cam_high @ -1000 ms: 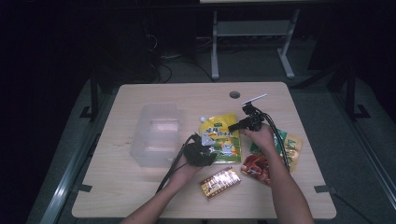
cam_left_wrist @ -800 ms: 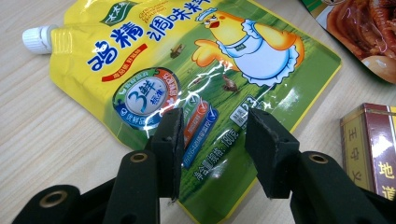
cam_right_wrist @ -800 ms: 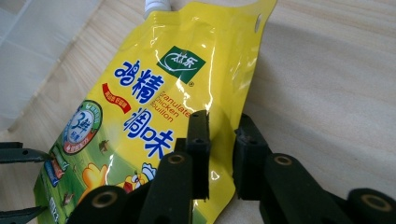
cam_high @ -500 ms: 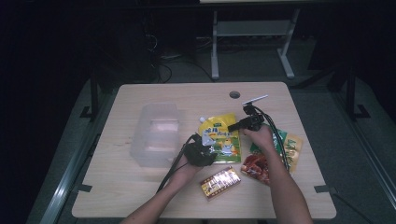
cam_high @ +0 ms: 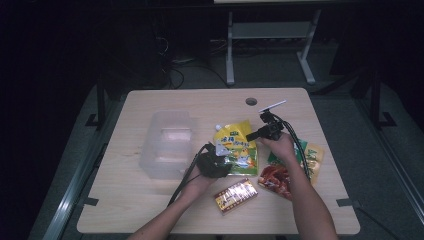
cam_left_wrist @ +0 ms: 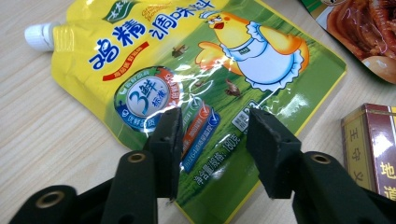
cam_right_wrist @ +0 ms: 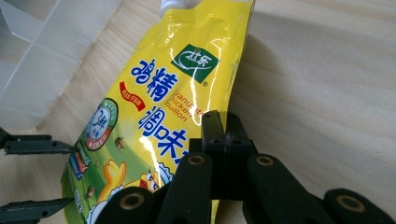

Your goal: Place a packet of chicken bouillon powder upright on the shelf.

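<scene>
A yellow spouted pouch [cam_high: 235, 147] with a chicken picture lies on the wooden table [cam_high: 200, 107]. My right gripper [cam_high: 250, 136] has just been closing. Its jaws now stand together on the pouch's [cam_right_wrist: 154, 107] right edge, my right gripper [cam_right_wrist: 219, 123] pinching the film. My left gripper [cam_high: 222, 157] hovers over the pouch's bottom end. Its jaws have just been opening a little, and my left gripper [cam_left_wrist: 215, 147] stands open with the pouch [cam_left_wrist: 187, 70] flat below and nothing pressed between the fingers [cam_left_wrist: 169, 135].
A clear plastic box [cam_high: 167, 145] sits left of the pouch. A red-and-gold carton [cam_high: 235, 195] lies near the front edge, with a red snack packet [cam_high: 275, 177] and a green packet [cam_high: 314, 157] under my right forearm. A cable hole [cam_high: 251, 101] is at the back.
The right hand has shifted only slightly at the pouch's right edge. The left hand and the pouch sit where they were.
</scene>
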Tool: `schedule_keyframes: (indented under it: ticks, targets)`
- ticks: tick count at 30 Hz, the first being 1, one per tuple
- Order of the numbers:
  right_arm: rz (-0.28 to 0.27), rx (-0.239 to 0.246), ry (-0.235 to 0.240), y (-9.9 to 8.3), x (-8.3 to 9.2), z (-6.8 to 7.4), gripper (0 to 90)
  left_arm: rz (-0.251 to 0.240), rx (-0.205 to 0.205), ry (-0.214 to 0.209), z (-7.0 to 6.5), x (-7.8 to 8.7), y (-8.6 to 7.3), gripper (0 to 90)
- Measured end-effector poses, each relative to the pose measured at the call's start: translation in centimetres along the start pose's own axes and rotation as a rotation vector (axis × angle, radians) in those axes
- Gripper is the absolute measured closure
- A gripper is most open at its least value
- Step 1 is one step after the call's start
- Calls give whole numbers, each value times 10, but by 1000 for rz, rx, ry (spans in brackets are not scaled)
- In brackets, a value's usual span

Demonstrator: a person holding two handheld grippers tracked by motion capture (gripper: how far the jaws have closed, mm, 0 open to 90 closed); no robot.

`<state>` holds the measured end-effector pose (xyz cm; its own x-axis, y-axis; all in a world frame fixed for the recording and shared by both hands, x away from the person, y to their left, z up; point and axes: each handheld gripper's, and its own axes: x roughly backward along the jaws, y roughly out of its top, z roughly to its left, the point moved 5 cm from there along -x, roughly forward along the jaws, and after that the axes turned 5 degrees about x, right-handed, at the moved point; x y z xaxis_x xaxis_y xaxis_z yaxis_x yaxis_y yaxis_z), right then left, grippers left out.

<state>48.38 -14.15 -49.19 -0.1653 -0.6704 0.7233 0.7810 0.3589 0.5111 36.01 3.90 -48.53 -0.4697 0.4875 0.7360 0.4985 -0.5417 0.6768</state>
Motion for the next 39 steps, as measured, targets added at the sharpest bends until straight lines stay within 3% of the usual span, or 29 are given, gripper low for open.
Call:
schedule_keyframes:
  ticks: [13,29,39]
  targets:
    - [-109,68,3,9,32,29,899,-81,18,-33,-5,21,7,499]
    - [-222,148,-17,15,76,62,899,-104,-18,-66,-10,46,-1,460]
    - [-243,182,-39,17,86,77,900,-127,-33,-70,-13,56,-9,451]
